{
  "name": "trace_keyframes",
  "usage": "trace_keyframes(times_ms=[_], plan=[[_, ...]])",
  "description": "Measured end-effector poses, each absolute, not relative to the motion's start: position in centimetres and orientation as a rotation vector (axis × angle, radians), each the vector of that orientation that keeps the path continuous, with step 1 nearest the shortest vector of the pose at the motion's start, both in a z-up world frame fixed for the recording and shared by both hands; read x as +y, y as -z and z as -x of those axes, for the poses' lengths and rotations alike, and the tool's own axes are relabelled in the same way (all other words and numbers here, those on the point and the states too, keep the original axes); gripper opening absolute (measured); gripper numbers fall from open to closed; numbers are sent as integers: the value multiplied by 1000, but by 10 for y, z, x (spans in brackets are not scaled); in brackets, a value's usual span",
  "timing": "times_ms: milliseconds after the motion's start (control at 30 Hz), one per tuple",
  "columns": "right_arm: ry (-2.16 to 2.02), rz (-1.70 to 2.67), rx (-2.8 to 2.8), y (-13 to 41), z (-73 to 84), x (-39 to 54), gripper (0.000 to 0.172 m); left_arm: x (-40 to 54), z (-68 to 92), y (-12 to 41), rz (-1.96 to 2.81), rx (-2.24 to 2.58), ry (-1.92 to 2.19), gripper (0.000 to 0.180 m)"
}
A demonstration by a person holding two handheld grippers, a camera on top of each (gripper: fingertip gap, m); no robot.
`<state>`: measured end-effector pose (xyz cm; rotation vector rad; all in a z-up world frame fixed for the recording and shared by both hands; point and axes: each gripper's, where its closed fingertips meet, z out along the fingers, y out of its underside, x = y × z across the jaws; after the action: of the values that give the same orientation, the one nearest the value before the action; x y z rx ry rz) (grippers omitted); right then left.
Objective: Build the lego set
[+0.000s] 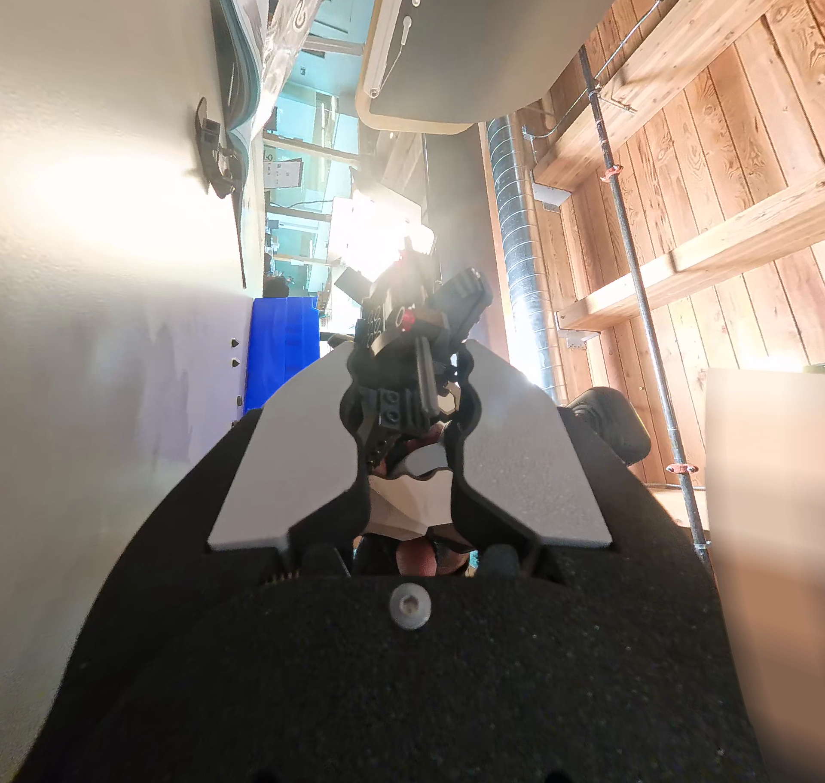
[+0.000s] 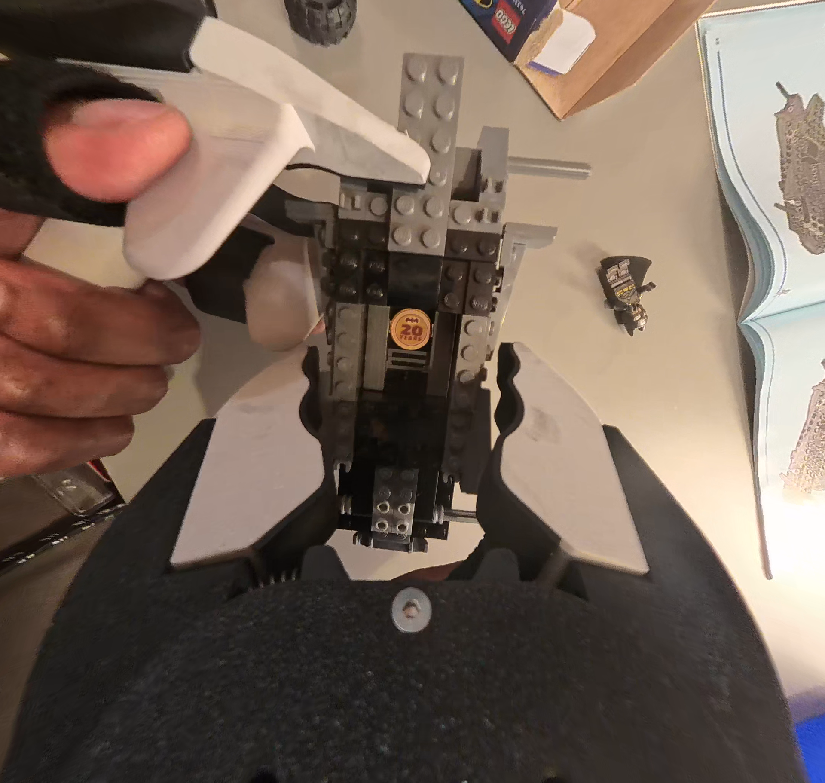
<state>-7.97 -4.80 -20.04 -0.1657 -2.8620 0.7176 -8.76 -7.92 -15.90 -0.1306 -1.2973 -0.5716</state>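
The left gripper (image 2: 357, 243) clamps the grey-and-black brick model (image 2: 410, 315) at its far left side above the table (image 2: 625, 315), while the right gripper (image 2: 404, 386) straddles its near end, fingers spread and the right one apart, so the one-sided hold risks tilting or shedding bricks.

black-grey brick vehicle (image 2: 402, 315), clamped sideways, above table (image 2: 625, 359)

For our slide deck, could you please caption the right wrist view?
Open right gripper straddling black-and-grey brick-built vehicle, gripped by left gripper.
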Motion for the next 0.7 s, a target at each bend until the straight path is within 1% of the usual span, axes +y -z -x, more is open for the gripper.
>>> trace_keyframes(times_ms=[167, 267, 700], plan=[[-691, 158, -2868, 202, 81, -51, 76, -81, 88, 159, 131, -1304, 557, 40], [-692, 165, -2878, 203, 81, -52, 72, -82, 89, 159, 130, -1305, 548, 40], [-778, 147, -2890, 197, 86, -52, 71, -81, 92, 153, 151, -1260, 575, 43]])
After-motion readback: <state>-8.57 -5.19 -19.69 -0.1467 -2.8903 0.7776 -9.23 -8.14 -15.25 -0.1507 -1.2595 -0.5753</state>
